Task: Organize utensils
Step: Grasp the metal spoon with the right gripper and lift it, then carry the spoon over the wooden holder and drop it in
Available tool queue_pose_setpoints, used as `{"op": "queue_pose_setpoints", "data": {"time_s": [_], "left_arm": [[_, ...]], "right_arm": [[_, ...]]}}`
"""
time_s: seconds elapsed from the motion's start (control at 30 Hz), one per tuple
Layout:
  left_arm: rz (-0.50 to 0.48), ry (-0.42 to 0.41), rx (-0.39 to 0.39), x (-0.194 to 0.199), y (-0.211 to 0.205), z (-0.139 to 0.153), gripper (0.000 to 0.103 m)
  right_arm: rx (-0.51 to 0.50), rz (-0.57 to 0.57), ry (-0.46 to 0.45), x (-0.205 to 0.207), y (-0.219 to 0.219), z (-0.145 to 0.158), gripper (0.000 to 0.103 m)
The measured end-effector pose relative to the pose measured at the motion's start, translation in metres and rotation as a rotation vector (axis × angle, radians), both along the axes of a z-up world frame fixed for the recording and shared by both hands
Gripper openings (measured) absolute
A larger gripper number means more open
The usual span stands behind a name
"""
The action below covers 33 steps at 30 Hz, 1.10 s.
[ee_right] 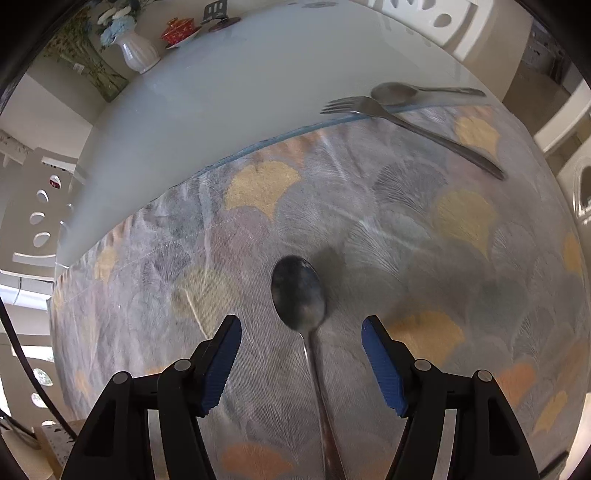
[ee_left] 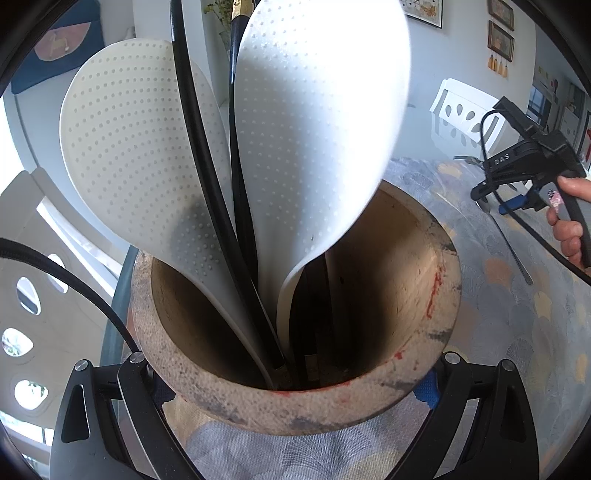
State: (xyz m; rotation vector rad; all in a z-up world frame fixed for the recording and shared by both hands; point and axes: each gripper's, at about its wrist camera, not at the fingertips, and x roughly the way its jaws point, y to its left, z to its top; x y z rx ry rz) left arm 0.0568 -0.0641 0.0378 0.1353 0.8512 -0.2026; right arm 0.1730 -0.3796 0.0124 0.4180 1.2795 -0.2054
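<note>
In the left wrist view a rough brown clay jar [ee_left: 388,258] fills the middle, with my left gripper [ee_left: 291,373] shut on its sides. Two white dotted paddles [ee_left: 317,122] and some black handles [ee_left: 192,122] stand in it. In the right wrist view a metal spoon [ee_right: 299,291] lies on the patterned cloth [ee_right: 461,221]. Its handle runs back between the blue pads [ee_right: 221,362] of my right gripper [ee_right: 301,322], which is open and clear of the spoon on both sides. The left wrist view also catches the right gripper [ee_left: 517,173] at far right, pointing down over the cloth in a person's hand [ee_left: 569,221].
A fork [ee_right: 406,125] and a second spoon [ee_right: 395,92] lie at the far right, across the cloth's edge. On the bare glass table [ee_right: 221,92] beyond stand a white vase with flowers [ee_right: 136,51] and a red lidded bowl [ee_right: 181,29]. White chairs [ee_right: 37,218] surround the table.
</note>
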Motion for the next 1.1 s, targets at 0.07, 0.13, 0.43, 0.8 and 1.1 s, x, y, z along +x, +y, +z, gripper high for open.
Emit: {"op": "queue_pose_setpoints", "data": {"time_s": [0.07,0.13,0.43,0.8,1.1], "left_arm": [[0.000,0.001,-0.001,0.001,0.000,0.000,0.096],[0.000,0.000,0.000,0.000,0.000,0.000,0.096],[0.000,-0.003,0.009,0.001,-0.002,0.000,0.097],[-0.001,-0.001,0.013,-0.001,-0.006,0.000,0.097],[-0.002,-0.001,0.012,0.000,-0.006,0.000,0.097]], "right_arm": [[-0.017,0.011,-0.001,0.004,0.002,-0.004,0.066],[-0.047,0.019,-0.020,0.006,0.004,-0.005,0.065],[-0.222,0.151,-0.134,0.005,0.019,-0.008,0.037],[-0.215,0.189,-0.210,-0.018,0.023,0.013,0.031],[-0.228,0.250,-0.361,-0.052,0.048,0.087,0.031]]}}
